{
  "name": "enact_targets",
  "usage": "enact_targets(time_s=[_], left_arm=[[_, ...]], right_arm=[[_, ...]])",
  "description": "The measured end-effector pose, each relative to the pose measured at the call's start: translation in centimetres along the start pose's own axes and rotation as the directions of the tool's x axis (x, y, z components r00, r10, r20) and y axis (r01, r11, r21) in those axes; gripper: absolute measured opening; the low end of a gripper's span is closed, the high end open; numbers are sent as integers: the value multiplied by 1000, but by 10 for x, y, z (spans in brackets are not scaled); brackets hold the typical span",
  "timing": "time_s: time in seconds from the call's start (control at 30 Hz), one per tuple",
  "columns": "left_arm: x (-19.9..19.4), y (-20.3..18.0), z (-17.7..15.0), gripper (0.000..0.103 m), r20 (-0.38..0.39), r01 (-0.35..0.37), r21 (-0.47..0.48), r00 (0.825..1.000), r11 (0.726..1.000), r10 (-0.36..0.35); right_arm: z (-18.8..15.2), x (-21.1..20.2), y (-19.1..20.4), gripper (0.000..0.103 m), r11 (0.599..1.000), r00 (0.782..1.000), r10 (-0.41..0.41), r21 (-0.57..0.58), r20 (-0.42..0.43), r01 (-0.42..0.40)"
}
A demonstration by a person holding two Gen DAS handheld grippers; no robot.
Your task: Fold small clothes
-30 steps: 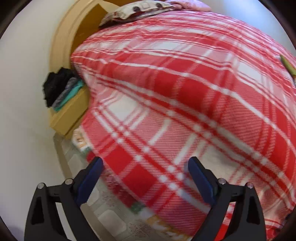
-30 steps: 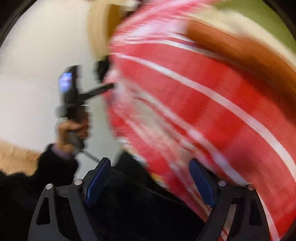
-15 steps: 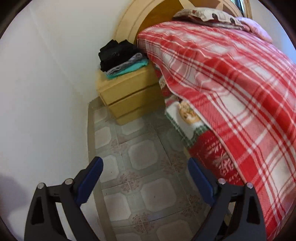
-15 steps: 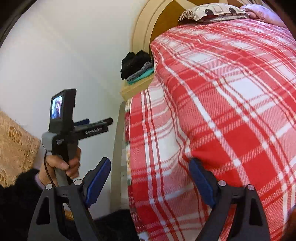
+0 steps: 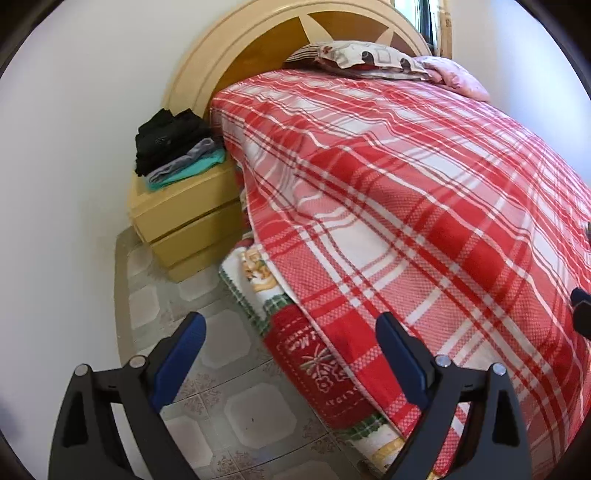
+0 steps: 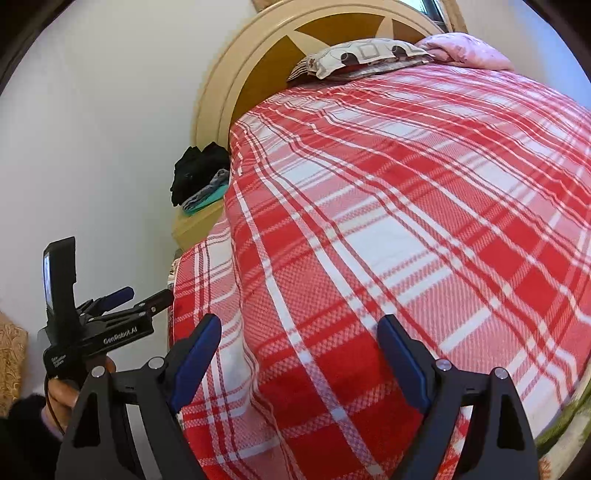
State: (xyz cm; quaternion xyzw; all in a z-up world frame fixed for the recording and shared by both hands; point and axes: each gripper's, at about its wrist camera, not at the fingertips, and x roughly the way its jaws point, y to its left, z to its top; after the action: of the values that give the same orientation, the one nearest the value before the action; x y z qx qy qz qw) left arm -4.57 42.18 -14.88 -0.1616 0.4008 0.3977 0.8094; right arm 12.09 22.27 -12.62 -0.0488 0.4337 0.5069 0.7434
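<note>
Covering the bed, a red checked blanket fills the right. Far left, folded clothes sit on a yellow drawer chest. Nearest, left tool and right tool gape wide, holding nothing.

Light: bright, even daylight; window top, behind headboard.
Shadows: soft; faint dip on blanket, darker under its hem by floor.
Glare: none; wall near-white.
Focus: both views sharp, no blur.
Distortion: strong fisheye, black corners, blanket bulges.
</note>
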Motion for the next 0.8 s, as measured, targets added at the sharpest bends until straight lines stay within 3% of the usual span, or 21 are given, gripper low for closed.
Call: enact_targets(time_s=[0.3,0.4,0.5,0.67,0.77,0.8], left_arm=[[-1,0,-5,96,-8,40,-47,999,998,-41],[-13,-8,-2,96,30,58,-12,998,998,-58],[-28,-22,4,96,70,118,42,990,992,-120],[-57,-67,22,96,114,262,159,953,952,-282],[-81,-112,30,96,141,341,285,910,896,-391],[-91,-134,32,97,141,377,345,884,859,-445]], right_arm=[[-20,-42,-14,88,994,993,-104,21,61,103],[-28,-70,-24,88,988,983,-149,49,112,144],[-38,-104,-39,88,975,963,-216,89,159,204],[-68,-170,-73,88,936,919,-325,213,221,280],[-96,-215,-99,88,886,873,-424,311,241,344],[-108,-234,-111,88,860,852,-464,355,243,367]])
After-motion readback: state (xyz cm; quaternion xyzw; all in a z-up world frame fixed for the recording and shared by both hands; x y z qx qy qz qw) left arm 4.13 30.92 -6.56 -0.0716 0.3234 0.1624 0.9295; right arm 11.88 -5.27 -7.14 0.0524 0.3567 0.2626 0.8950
